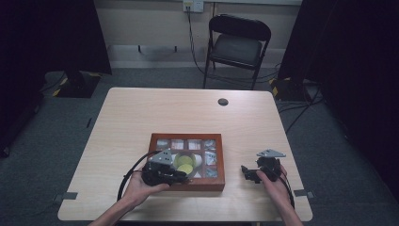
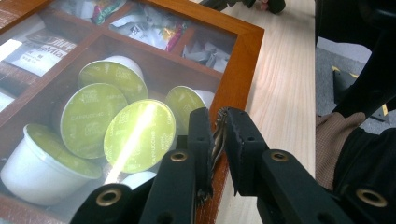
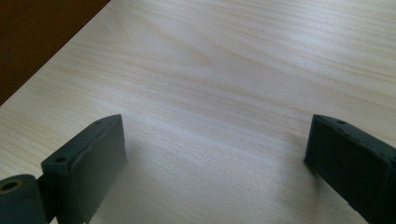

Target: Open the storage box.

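left gripper pinching wooden box frame, right gripper spread over table

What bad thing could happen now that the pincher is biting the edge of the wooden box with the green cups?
1. The left gripper pinches just the lid's thin front rim of the wooden box; lifted, the glass lid could slip from the jaws and slam shut.
2. The right gripper rests open on the table, apart from the box, so the box might slide or tip, rattling the green-topped coffee capsules.
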`<control>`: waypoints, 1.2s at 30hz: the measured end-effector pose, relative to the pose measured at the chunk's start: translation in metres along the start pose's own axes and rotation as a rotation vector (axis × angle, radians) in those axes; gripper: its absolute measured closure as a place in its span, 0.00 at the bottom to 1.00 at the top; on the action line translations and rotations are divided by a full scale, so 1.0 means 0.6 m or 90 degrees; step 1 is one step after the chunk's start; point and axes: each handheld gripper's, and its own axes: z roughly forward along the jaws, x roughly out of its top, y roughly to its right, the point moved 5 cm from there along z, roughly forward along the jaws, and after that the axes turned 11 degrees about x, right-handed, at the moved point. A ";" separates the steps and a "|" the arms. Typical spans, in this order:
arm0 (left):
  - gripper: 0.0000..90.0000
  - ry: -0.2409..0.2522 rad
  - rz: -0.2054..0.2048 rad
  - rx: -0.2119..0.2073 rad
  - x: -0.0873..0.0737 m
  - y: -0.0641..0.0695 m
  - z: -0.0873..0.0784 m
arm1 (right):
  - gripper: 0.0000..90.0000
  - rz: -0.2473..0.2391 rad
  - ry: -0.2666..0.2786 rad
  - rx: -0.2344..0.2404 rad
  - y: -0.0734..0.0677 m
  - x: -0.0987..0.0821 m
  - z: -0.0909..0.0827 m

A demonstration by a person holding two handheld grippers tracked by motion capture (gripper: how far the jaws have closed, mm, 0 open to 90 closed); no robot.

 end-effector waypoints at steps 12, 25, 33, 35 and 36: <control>0.89 -0.002 0.022 0.018 0.001 0.007 0.009 | 0.05 0.000 0.000 0.000 0.000 0.000 0.000; 0.90 -0.021 -0.017 -0.014 0.013 -0.002 0.005 | 0.05 0.000 0.000 0.000 0.000 0.000 0.000; 0.90 -0.030 -0.039 -0.032 0.025 -0.007 -0.002 | 0.04 -0.001 -0.001 0.001 0.000 0.000 0.000; 0.90 -0.027 -0.044 -0.035 0.027 -0.008 -0.004 | 0.04 -0.001 -0.001 0.000 0.000 0.000 0.001; 0.90 -0.024 -0.044 -0.034 0.029 -0.008 -0.006 | 0.04 0.000 -0.001 0.001 0.000 0.000 0.001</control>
